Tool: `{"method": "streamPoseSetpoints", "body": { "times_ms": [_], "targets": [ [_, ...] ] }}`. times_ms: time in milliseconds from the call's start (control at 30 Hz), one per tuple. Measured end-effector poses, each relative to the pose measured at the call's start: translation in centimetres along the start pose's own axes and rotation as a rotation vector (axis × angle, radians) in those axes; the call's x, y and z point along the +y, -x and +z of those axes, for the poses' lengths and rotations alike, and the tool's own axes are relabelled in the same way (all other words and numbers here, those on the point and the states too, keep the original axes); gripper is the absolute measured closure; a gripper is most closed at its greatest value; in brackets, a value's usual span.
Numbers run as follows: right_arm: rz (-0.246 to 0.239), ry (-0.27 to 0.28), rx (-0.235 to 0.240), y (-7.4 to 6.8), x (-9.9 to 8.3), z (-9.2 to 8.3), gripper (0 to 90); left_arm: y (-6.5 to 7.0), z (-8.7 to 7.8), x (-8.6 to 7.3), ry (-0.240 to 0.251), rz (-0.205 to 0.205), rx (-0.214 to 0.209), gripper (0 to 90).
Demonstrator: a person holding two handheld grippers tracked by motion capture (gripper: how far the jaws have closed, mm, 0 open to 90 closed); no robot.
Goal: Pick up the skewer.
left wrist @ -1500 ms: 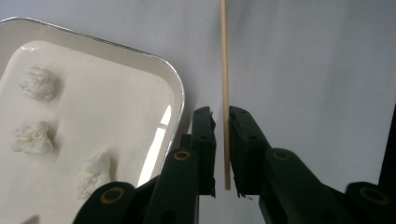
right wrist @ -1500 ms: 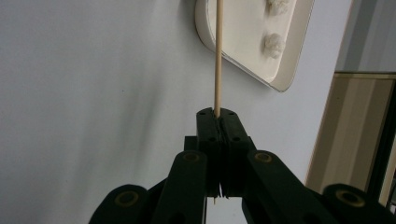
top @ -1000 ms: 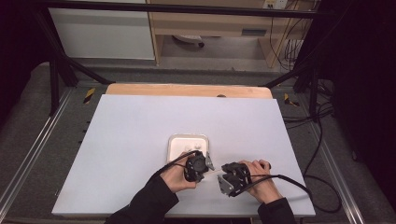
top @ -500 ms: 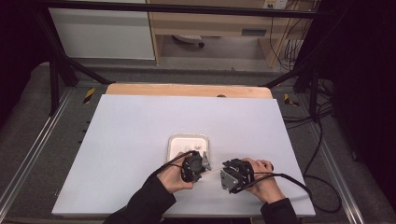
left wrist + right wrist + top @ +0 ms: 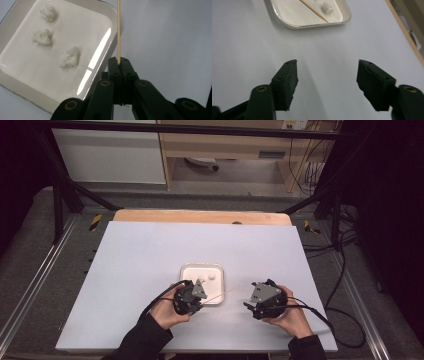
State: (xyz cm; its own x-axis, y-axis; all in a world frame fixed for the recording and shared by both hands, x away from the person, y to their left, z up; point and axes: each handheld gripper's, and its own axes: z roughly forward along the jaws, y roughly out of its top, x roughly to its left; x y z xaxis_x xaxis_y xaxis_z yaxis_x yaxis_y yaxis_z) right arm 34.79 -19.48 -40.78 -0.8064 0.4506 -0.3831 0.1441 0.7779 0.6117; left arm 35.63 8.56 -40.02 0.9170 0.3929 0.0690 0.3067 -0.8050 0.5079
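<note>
A thin, straight, pale wooden skewer (image 5: 118,30) is clamped at 1 end between the shut jaws of the left gripper (image 5: 119,62). It is pointed out past the corner of a shallow, square white tray with rounded corners (image 5: 106,18), where 3 small white crumbly lumps (image 5: 68,57) are spread apart.

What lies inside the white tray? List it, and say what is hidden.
In the left gripper view the white tray holds three white crumbly lumps. The wooden skewer, clamped in the left tongs, crosses one corner, hiding a sliver of rim.
</note>
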Motion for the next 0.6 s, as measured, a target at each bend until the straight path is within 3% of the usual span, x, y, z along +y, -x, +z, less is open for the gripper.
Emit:
{"method": "streamPoseSetpoints", "body": {
  "times_ms": [33, 67, 100, 133, 167, 200, 267, 600],
  "targets": [
    [0.044, 0.001, -0.002, 0.1, -0.2, 0.0, 22.8, -0.1, -0.4, -0.7, 0.022, -0.021, 0.013, 88.6],
    [0.044, 0.001, -0.002, 0.1, -0.2, 0.0, 22.8, -0.1, -0.4, -0.7, 0.022, -0.021, 0.013, 88.7],
    [0.087, 0.001, -0.003, 0.2, -0.4, 0.1, 20.4, -0.2, -0.6, -1.0, 0.037, -0.033, 0.017, 88.7],
    [0.164, -0.002, 0.010, 0.3, -0.8, 0.2, 17.0, -0.3, -0.8, -1.4, 0.054, -0.045, 0.022, 88.7],
    [0.164, -0.002, 0.010, 0.3, -0.8, 0.2, 17.0, -0.3, -1.0, -1.8, 0.064, -0.056, 0.029, 88.7],
    [0.221, -0.002, 0.028, 0.4, -1.1, 0.3, 13.4, -0.4, -1.1, -2.2, 0.079, -0.064, 0.039, 88.7],
    [0.273, 0.004, 0.044, 0.5, -1.4, 0.4, 10.1, -0.6, -1.5, -3.1, 0.107, -0.091, 0.046, 88.7],
    [0.403, 0.028, 0.076, 0.4, -1.5, 0.8, 3.1, -1.4, -3.0, -7.7, 0.242, -0.239, 0.100, 88.6]
  ]
}}
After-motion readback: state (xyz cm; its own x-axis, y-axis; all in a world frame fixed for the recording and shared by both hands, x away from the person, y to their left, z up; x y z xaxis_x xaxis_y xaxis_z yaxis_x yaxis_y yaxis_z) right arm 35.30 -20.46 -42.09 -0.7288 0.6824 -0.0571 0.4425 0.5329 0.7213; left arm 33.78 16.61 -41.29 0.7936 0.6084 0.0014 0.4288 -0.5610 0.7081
